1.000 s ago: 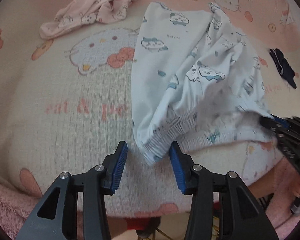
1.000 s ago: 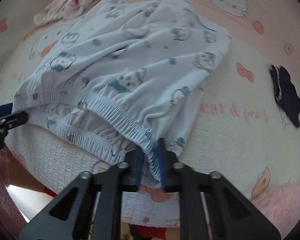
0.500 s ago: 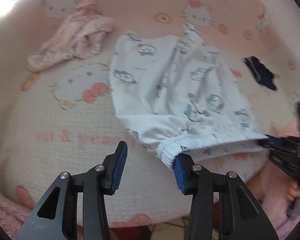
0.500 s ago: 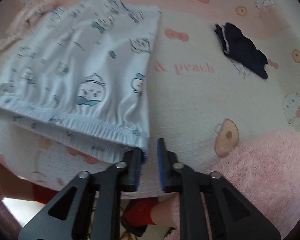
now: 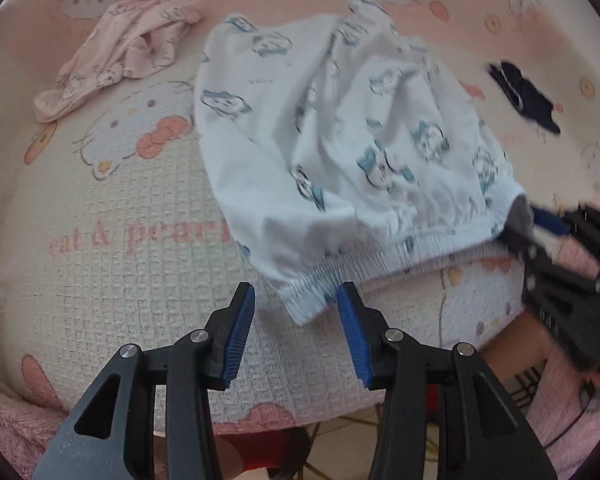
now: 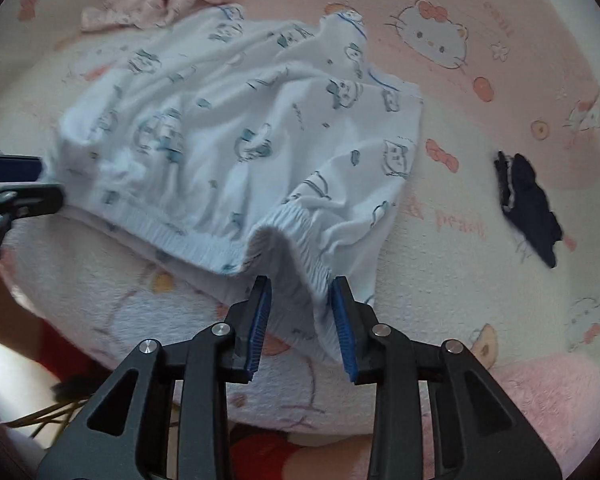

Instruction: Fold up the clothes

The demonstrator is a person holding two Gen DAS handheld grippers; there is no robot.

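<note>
A waffle-textured cream and pink cartoon-cat blanket (image 5: pixel 100 208) covers the surface. Ahead of both claws lie soft white printed shorts (image 5: pixel 340 152). Their gathered elastic waistband (image 6: pixel 300 240) sits loose between the right claw (image 6: pixel 302 312), jaws just opening. The left claw (image 5: pixel 296 312) stands half open, waistband corner between, ungripped.

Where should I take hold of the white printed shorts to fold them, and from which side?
Grip the white printed shorts by the gathered elastic waistband, at its two end corners. It faces the near edge of the blanket and is bunched thick, so come from that near side, jaws pointing steeply down.
</note>
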